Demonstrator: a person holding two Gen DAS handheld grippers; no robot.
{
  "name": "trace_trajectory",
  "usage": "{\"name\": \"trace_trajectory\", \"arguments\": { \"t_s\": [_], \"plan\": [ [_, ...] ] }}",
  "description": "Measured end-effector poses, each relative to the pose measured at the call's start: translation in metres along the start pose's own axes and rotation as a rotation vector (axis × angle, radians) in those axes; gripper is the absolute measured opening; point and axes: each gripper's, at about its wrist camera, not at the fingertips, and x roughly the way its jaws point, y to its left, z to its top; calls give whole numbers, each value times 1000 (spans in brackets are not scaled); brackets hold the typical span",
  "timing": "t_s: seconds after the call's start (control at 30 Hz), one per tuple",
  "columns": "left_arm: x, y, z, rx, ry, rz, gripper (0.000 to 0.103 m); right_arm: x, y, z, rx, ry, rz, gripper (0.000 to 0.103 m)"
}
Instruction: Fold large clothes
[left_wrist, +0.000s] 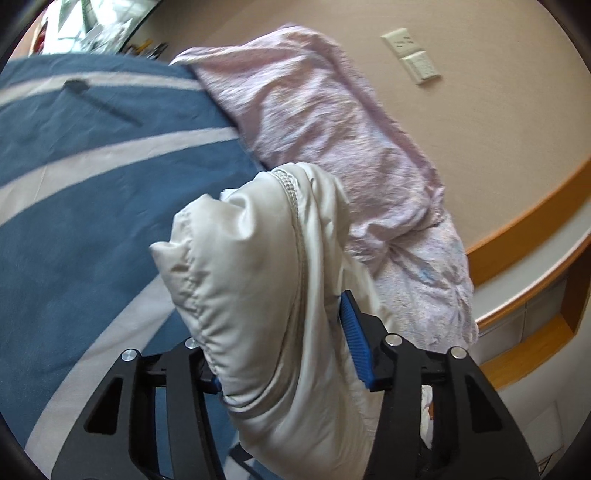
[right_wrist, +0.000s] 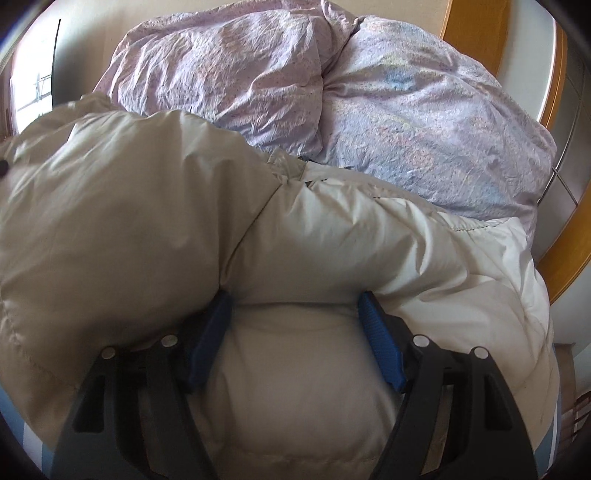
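Observation:
A cream padded jacket (left_wrist: 258, 266) rises in a bunched fold between the fingers of my left gripper (left_wrist: 280, 317). The jaws are shut on it, above the blue and white striped bed sheet (left_wrist: 92, 192). Only the right blue pad (left_wrist: 354, 343) shows; fabric covers the left one. In the right wrist view the same jacket (right_wrist: 155, 206) lies puffed across the bed. My right gripper (right_wrist: 295, 299) stands open, its tips sunk into a thick fold. Both blue pads (right_wrist: 382, 347) show their faces, with jacket padding lying between them.
A crumpled lilac duvet (right_wrist: 332, 96) is heaped just behind the jacket, also seen as the duvet (left_wrist: 325, 122) in the left wrist view. A wooden bed frame (right_wrist: 557, 273) curves along the right. A wall with a light switch (left_wrist: 413, 55) stands beyond.

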Motion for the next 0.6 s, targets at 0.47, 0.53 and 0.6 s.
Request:
{"name": "trace_trajectory", "arguments": {
  "t_s": [0.47, 0.53, 0.6],
  "plan": [
    [-12, -118, -29, 353, -31, -256, 52, 6, -4, -1, 3, -4, 15, 73],
    [-11, -135, -39, 407, -28, -298, 52, 5, -12, 0, 16, -18, 43, 73],
    [-10, -148, -47, 444, -28, -324, 52, -1, -23, -1, 34, -26, 72, 72]
  ]
}}
